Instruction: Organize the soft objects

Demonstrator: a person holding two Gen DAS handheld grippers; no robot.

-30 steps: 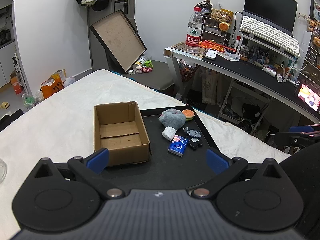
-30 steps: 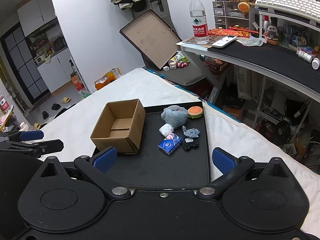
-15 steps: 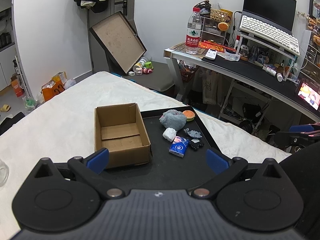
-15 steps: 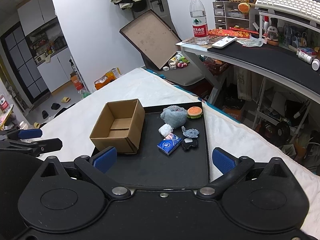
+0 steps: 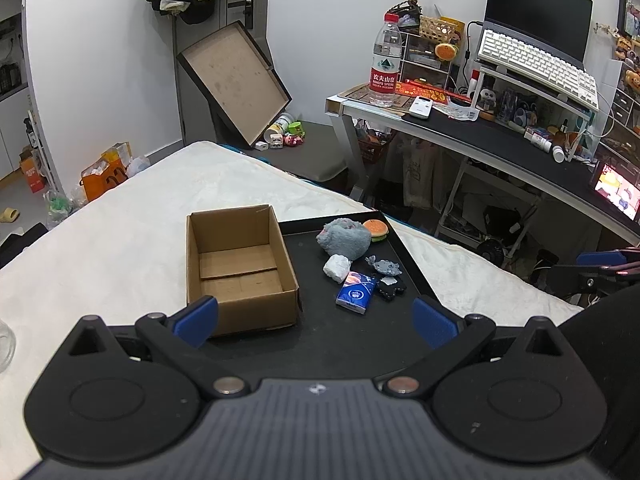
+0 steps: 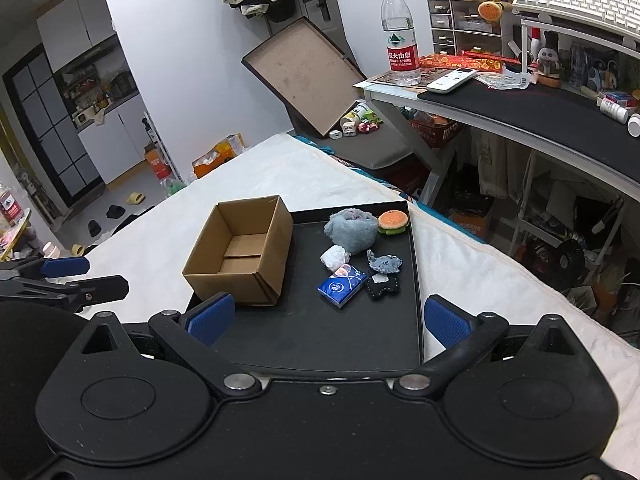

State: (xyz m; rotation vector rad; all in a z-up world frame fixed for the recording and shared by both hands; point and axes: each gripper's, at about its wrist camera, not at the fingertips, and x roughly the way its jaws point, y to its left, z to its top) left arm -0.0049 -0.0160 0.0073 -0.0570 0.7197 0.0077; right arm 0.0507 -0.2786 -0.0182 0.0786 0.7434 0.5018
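Note:
An open, empty cardboard box [image 5: 240, 264] [image 6: 240, 252] sits at the left of a black tray [image 5: 332, 344] [image 6: 344, 336] on a white bed. Right of it lie a grey plush [image 5: 344, 238] [image 6: 352, 230], a burger toy [image 5: 375, 230] [image 6: 393, 222], a white wad [image 5: 337, 267] [image 6: 333, 257], a blue tissue pack [image 5: 356, 292] [image 6: 342, 283], a small grey plush [image 5: 384, 266] [image 6: 384, 263] and a black plush [image 5: 391, 286] [image 6: 383, 286]. My left gripper [image 5: 316, 322] and right gripper [image 6: 327, 320] are both open and empty, hovering at the tray's near edge.
A desk [image 5: 500, 140] with a water bottle [image 5: 385, 68], keyboard and clutter stands at the right beyond the bed. A large brown lid [image 5: 234, 82] leans on the far wall. A glass [image 5: 6, 344] sits at the bed's left edge.
Both grippers have drifted slightly; the view has shifted a little. The objects on the tray have not moved.

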